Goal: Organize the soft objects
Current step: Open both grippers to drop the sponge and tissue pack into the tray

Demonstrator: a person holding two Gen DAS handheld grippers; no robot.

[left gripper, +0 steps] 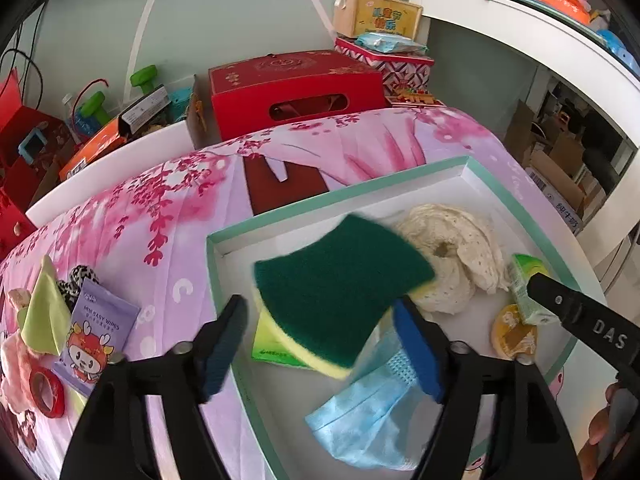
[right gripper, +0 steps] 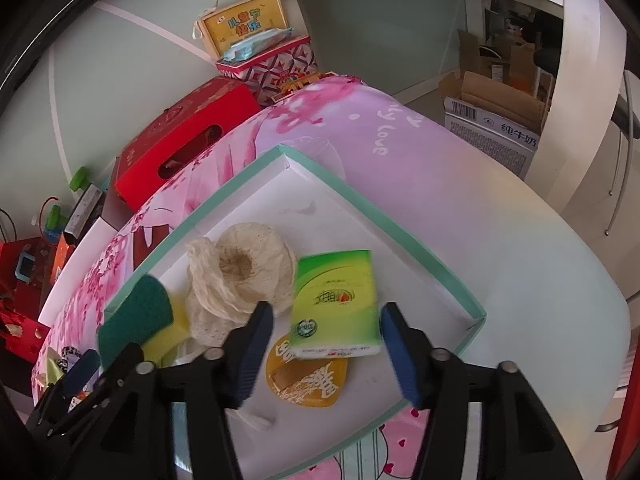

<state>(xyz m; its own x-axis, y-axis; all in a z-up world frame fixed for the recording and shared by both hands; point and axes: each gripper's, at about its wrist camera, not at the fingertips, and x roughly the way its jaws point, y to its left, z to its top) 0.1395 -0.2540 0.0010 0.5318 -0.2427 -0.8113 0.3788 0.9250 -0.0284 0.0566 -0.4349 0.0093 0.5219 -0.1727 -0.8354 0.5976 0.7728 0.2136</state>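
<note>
left gripper (left gripper: 320, 344): wide, sponge (left gripper: 340, 288) loose over tray (left gripper: 516, 204) | right gripper (right gripper: 326, 344): apart, tissue pack (right gripper: 336, 304) unpinched, for sorting

Soft, even daylight; fisheye bends the edges with dark corners. The sponge (left gripper: 340, 292) between the left tongs (left gripper: 320, 344) is motion-blurred.

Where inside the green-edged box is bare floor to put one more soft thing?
Bare floor lies in the far corner of the box, beyond the cream cloth, and along the right wall beside the green tissue pack. The near side is crowded: sponge, face mask, yellow packet.
</note>
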